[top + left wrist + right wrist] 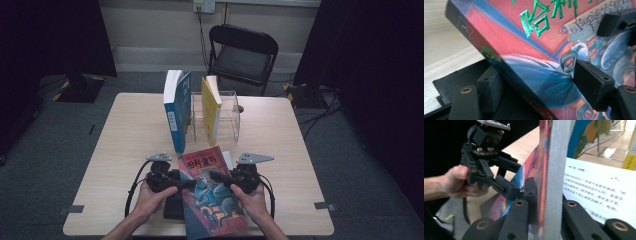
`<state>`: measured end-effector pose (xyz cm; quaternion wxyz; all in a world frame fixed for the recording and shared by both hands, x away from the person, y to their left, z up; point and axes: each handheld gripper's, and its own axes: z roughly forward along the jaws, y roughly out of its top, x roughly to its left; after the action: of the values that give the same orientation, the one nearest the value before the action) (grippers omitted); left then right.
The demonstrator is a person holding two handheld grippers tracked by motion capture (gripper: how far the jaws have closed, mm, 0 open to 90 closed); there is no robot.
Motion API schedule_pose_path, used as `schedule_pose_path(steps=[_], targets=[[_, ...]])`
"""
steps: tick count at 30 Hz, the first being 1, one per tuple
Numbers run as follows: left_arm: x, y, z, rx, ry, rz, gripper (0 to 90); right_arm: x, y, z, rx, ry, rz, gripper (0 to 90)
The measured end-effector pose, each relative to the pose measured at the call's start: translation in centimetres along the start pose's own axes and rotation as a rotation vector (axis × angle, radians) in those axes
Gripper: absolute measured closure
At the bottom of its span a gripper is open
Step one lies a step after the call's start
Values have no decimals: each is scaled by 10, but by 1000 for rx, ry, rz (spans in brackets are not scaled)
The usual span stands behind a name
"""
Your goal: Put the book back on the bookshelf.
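I have the red illustrated book (212,195) between my two tongs at the bottom centre of the high view, near the front edge of the table (125,130). My left gripper (186,184) comes at it from the left and my right gripper (216,176) from the right, so the book sits between my hands with both sets of jaws reaching in over its cover.

In the left gripper view the book (529,57) runs diagonally from the upper left to the lower right of the frame, its spine edge facing me. One pad lies on the cover at the right of the frame and the other sits below the spine edge at the lower left, so my left jaws are closed around the book's spine side. Under it lies a black flat object (456,77), resting on the table.

In the right gripper view the book's page edge (555,177) stands as a grey vertical band up the middle of the frame, and my right jaws are clamped on it, one pad on either side. An open page with printed text (599,192) lies at the right of that frame, and my left gripper (511,187) shows at the left, its jaws on the cover.

In the high view the book's long axis runs from the bottom of the frame up toward the centre, leaning slightly left at the top, title end farthest from me. Beyond it stand a blue book (176,107) and a yellow book (211,107) in a clear rack (230,117).
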<state>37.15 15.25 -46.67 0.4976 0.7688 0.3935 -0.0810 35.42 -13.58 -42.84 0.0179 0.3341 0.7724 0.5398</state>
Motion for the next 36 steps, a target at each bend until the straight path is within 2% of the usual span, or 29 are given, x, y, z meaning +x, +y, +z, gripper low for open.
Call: schedule_pose_path(steps=[8, 10, 15, 16, 17, 18, 19, 23, 25, 27, 29, 31, 33, 36], targets=[[-4, 0, -3, -20, -6, -1, 311, -3, -1, -1, -2, 3, 4, 810], [-5, 1, -4, -31, -29, -8, 329, -3, -1, -2, -11, 11, 12, 811], [-9, 6, -8, -60, -51, 9, 375, -1, 3, -6, -53, 24, 3, 817], [-10, 8, -8, -68, -92, 10, 399, 0, 4, -7, -57, 28, 2, 817], [-14, 9, -7, -72, -97, 30, 447, 1, 5, -7, -66, 33, -2, 817], [-19, 11, -7, -80, -69, 58, 447, 2, 7, -6, -72, 39, 1, 816], [-21, 13, -8, -83, -61, 68, 452, 4, 8, -6, -71, 22, -10, 814], [-23, 18, -11, -98, -74, 72, 536, 3, 11, -8, -83, 7, -3, 805], [-23, 19, -11, -99, -81, 56, 568, 3, 11, -8, -74, -2, -3, 798], [-24, 19, -11, -97, -68, 54, 584, 2, 12, -7, -64, -8, -3, 783], [-28, 20, -10, -89, -37, 59, 584, 0, 13, -6, -39, -23, -1, 760], [-29, 20, -10, -82, -24, 76, 589, -3, 13, -5, -23, -36, 12, 717], [-29, 20, -11, -88, -29, 66, 603, -6, 13, -4, -10, -41, 23, 669], [-30, 21, -12, -90, -36, 75, 617, -9, 13, -3, 1, -57, 34, 616]])
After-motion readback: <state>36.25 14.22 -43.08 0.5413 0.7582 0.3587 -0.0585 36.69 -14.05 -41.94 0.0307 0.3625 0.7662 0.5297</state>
